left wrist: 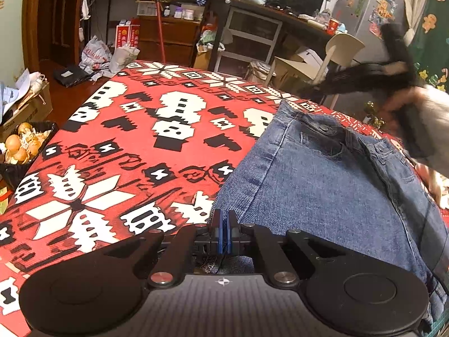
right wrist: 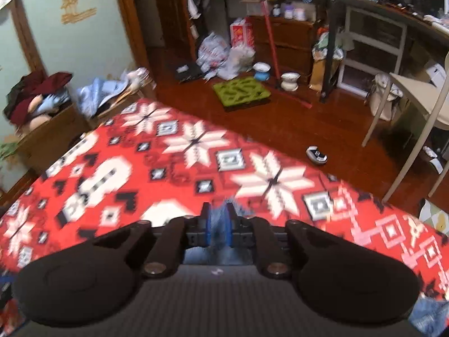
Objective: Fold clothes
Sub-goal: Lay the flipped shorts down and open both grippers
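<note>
Blue jeans (left wrist: 331, 174) lie on the right of a red, white and black patterned cloth (left wrist: 134, 146), waistband and button away from me. My left gripper (left wrist: 224, 226) sits low at the jeans' near left corner. Its blue pads are together, and denim shows just behind them. In the right wrist view my right gripper (right wrist: 219, 224) hangs above the patterned cloth (right wrist: 168, 168), with a blurred tuft of denim (right wrist: 221, 219) filling the narrow gap between its pads. More denim (right wrist: 429, 317) shows at the bottom right corner. The left wrist view shows the right gripper's body as a black blur (left wrist: 387, 70) held by a hand (left wrist: 407, 112).
A dark bin of eggshells (left wrist: 19, 146) stands by the cloth's left edge. A beige chair (right wrist: 415, 106) and cluttered shelves (right wrist: 280, 28) stand beyond the far edge. On the wooden floor lie a green mat (right wrist: 241, 92), bags and a small white object (right wrist: 316, 155).
</note>
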Available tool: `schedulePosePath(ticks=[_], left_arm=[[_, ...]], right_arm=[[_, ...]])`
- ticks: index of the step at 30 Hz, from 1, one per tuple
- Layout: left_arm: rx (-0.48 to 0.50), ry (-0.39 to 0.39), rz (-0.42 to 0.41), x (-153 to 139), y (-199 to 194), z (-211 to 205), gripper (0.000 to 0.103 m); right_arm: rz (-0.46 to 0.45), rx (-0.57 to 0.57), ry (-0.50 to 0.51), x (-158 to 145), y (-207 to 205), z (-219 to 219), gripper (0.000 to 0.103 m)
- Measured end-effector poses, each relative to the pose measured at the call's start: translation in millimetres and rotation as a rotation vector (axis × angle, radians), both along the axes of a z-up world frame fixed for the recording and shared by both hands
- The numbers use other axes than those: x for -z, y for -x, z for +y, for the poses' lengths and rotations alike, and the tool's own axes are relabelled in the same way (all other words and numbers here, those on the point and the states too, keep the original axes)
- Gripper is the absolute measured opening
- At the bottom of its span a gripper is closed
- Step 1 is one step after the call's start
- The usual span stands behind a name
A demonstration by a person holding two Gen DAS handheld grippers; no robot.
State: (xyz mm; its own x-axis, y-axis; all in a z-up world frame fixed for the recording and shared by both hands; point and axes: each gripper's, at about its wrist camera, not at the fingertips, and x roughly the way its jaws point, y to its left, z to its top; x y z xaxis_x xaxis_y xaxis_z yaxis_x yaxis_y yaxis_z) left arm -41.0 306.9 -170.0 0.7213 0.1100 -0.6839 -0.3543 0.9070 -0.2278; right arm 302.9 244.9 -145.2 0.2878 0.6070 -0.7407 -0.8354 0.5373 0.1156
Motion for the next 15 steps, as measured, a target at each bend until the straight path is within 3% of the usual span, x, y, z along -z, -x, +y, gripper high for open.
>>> schedulePosePath(ticks=[8, 10, 11, 13, 15], left_arm=[[-0.028, -0.017, 0.055, -5, -11, -8, 0.005], [-0.031, -0.025, 0.064, -6, -13, -11, 0.006], [-0.033, -0.030, 0.069, -7, -14, -13, 0.008], [-0.043, -0.029, 0.075, -8, -16, -17, 0.012], [-0.058, -0.008, 0.075, -9, -19, -20, 0.026]], right_arm=[[0.011, -0.059, 0.079, -17, 76, -68, 0.052], [0.018, -0.050, 0.083, -14, 94, -84, 0.073], [0.015, -0.046, 0.084, -12, 102, -91, 0.076], [-0.014, -0.040, 0.091, -6, 118, -102, 0.084], [-0.032, -0.020, 0.089, 0, 129, -112, 0.088]])
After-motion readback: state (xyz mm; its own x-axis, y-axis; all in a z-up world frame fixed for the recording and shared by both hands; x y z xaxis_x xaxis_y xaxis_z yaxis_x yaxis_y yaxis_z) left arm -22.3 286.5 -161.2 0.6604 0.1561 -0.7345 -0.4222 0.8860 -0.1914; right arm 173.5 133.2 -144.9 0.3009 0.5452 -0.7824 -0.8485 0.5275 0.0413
